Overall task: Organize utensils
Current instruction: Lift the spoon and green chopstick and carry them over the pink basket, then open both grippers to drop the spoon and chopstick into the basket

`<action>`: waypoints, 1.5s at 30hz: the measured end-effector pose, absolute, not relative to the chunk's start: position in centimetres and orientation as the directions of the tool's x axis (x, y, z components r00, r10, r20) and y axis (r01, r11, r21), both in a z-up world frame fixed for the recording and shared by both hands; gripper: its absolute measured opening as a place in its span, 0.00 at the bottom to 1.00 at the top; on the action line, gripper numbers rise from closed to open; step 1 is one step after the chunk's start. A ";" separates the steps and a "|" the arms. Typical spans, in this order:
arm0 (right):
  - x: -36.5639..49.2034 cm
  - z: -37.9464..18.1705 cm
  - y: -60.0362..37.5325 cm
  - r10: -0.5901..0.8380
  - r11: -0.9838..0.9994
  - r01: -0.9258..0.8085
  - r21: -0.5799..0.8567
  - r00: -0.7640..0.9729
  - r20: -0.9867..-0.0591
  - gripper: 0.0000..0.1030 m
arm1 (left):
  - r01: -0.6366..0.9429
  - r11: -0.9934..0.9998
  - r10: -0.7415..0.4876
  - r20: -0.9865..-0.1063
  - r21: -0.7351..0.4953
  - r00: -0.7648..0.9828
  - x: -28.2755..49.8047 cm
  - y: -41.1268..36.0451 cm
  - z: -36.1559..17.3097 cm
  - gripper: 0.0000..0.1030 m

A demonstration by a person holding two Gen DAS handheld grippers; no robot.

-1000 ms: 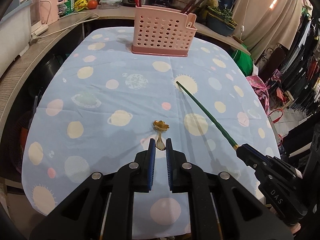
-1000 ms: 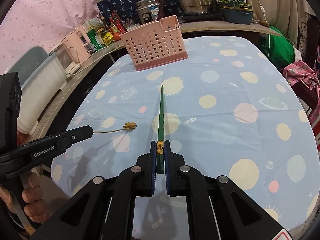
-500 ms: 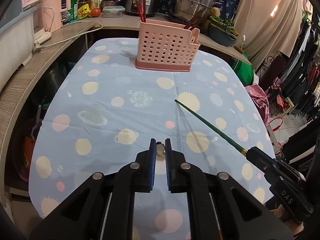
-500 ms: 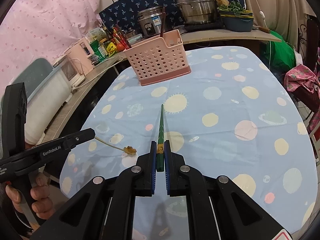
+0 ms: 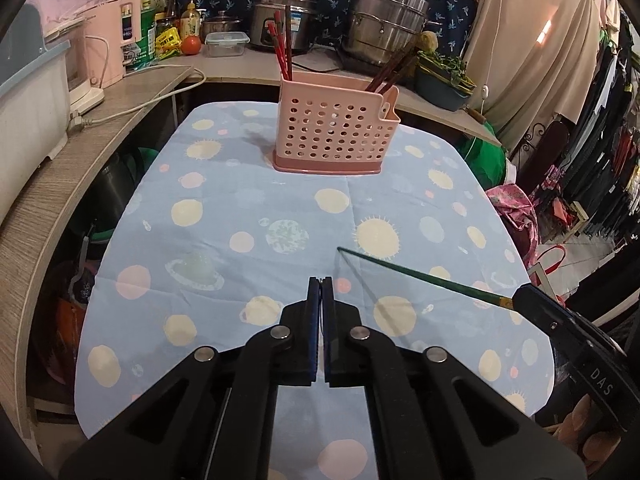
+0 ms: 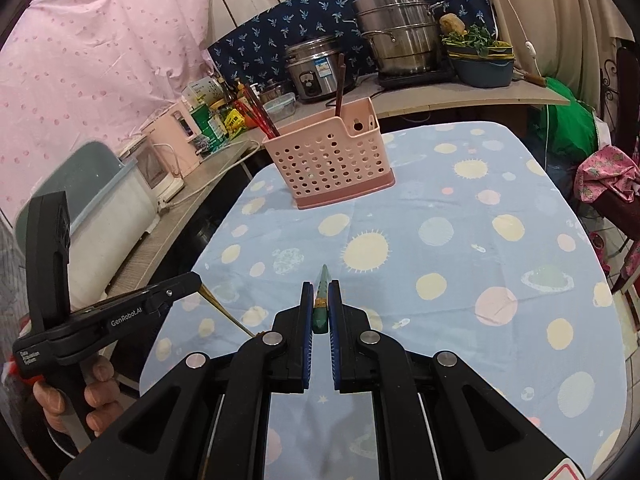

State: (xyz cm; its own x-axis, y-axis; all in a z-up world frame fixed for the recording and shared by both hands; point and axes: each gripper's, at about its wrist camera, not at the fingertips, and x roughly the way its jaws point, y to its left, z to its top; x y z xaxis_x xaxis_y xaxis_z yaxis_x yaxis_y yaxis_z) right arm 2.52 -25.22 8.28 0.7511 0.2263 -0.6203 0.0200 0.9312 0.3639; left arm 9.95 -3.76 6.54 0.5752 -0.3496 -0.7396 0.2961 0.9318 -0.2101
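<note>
Our left gripper (image 5: 321,292): black plastic arms, blue finger pads, silver round screws. Our right gripper (image 6: 320,296) alike; white "GenRobot.AI" lettering lower left of frame.

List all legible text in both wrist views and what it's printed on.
"GenRobot.AI": side of the left gripper, seen in the right wrist view.
"Data Acquisition System": rear grip of that same gripper, small print.
"DAS": body of the right gripper, seen in the left wrist view.
Unreadable: labels on the rice cooker and the counter bottles and packets, too small or blurred.
</note>
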 end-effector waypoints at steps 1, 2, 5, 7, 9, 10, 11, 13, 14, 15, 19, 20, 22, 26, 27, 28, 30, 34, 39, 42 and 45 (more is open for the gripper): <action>2.7 8.7 -25.3 0.225 0.931 0.019 0.364 0.757 -0.613 0.07 | 0.297 0.931 -0.351 -0.735 -0.210 0.580 10.1 -3.7 6.9 0.01; 2.9 9.3 -25.4 0.226 0.930 0.015 0.367 0.765 -0.603 0.07 | 0.298 0.931 -0.353 -0.730 -0.210 0.585 10.3 -3.6 7.3 0.01; 3.6 10.8 -25.6 0.228 0.929 0.001 0.370 0.785 -0.576 0.07 | 0.300 0.932 -0.351 -0.714 -0.203 0.606 11.0 -3.6 8.6 0.01; 4.1 11.7 -25.6 0.223 0.932 -0.006 0.362 0.798 -0.560 0.07 | 0.303 0.931 -0.356 -0.701 -0.205 0.618 11.6 -3.6 9.6 0.01; 4.8 12.6 -25.8 0.217 0.933 -0.010 0.359 0.812 -0.542 0.07 | 0.305 0.930 -0.360 -0.689 -0.207 0.629 12.3 -3.5 10.5 0.01; 5.1 13.0 -25.8 0.216 0.933 -0.012 0.359 0.816 -0.536 0.07 | 0.307 0.928 -0.364 -0.680 -0.210 0.636 12.7 -3.5 11.0 0.01; 5.6 13.4 -25.9 0.216 0.933 -0.014 0.360 0.822 -0.527 0.07 | 0.308 0.927 -0.369 -0.673 -0.214 0.641 13.1 -3.5 11.5 0.01; 6.5 14.2 -26.1 0.211 0.933 -0.017 0.358 0.835 -0.509 0.07 | 0.307 0.926 -0.372 -0.662 -0.219 0.650 14.2 -3.5 12.3 0.01; 7.0 14.6 -26.2 0.207 0.934 -0.018 0.356 0.840 -0.501 0.07 | 0.306 0.926 -0.372 -0.657 -0.220 0.655 14.7 -3.5 12.7 0.01; 7.5 15.1 -26.3 0.202 0.935 -0.019 0.353 0.847 -0.491 0.07 | 0.303 0.927 -0.371 -0.651 -0.220 0.662 15.3 -3.5 13.2 0.01; 9.9 17.3 -26.8 0.180 0.938 -0.018 0.346 0.878 -0.443 0.07 | 0.304 0.924 -0.381 -0.627 -0.232 0.679 17.5 -3.6 14.9 0.01; 10.4 17.8 -26.9 0.177 0.937 -0.018 0.348 0.885 -0.431 0.07 | 0.304 0.923 -0.384 -0.621 -0.236 0.683 18.1 -3.6 15.4 0.01; 12.0 19.1 -27.3 0.166 0.936 -0.016 0.352 0.902 -0.399 0.07 | 0.302 0.923 -0.385 -0.609 -0.240 0.694 19.5 -3.6 16.3 0.01; 14.9 21.5 -28.0 0.138 0.935 -0.012 0.354 0.932 -0.334 0.07 | 0.301 0.927 -0.374 -0.582 -0.223 0.722 22.1 -4.2 18.2 0.01; 15.8 22.1 -28.2 0.128 0.935 -0.008 0.354 0.939 -0.318 0.07 | 0.300 0.929 -0.369 -0.575 -0.215 0.731 22.7 -4.3 18.7 0.01; 16.7 22.7 -28.3 0.121 0.935 -0.005 0.356 0.945 -0.305 0.07 | 0.296 0.933 -0.359 -0.567 -0.205 0.741 23.5 -4.5 19.2 0.01; 18.4 23.7 -28.8 0.109 0.931 0.000 0.366 0.955 -0.277 0.07 | 0.288 0.938 -0.345 -0.554 -0.191 0.757 24.9 -4.8 20.0 0.01; 21.5 25.1 -29.8 0.081 0.923 0.016 0.384 0.969 -0.235 0.07 | 0.280 0.944 -0.330 -0.541 -0.175 0.774 27.9 -5.5 20.8 0.01; 25.5 25.2 -30.6 0.055 0.918 0.045 0.393 0.969 -0.239 0.07 | 0.271 0.950 -0.313 -0.547 -0.158 0.777 31.0 -6.3 20.3 0.01; 27.5 23.6 -30.8 0.055 0.919 0.062 0.388 0.958 -0.282 0.07 | 0.269 0.951 -0.305 -0.570 -0.150 0.763 32.7 -7.0 19.0 0.01; 29.1 21.4 -30.9 0.063 0.920 0.075 0.385 0.941 -0.332 0.07 | 0.268 0.952 -0.304 -0.592 -0.151 0.746 33.8 -7.4 17.6 0.01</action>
State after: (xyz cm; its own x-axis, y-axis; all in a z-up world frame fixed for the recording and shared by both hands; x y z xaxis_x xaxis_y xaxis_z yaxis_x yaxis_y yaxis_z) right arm 29.08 -30.95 21.42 0.9412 0.0626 -0.3319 0.0746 0.9198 0.3853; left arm 33.76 -7.39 17.62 0.7462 -0.3039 -0.5923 0.2680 0.9516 -0.1506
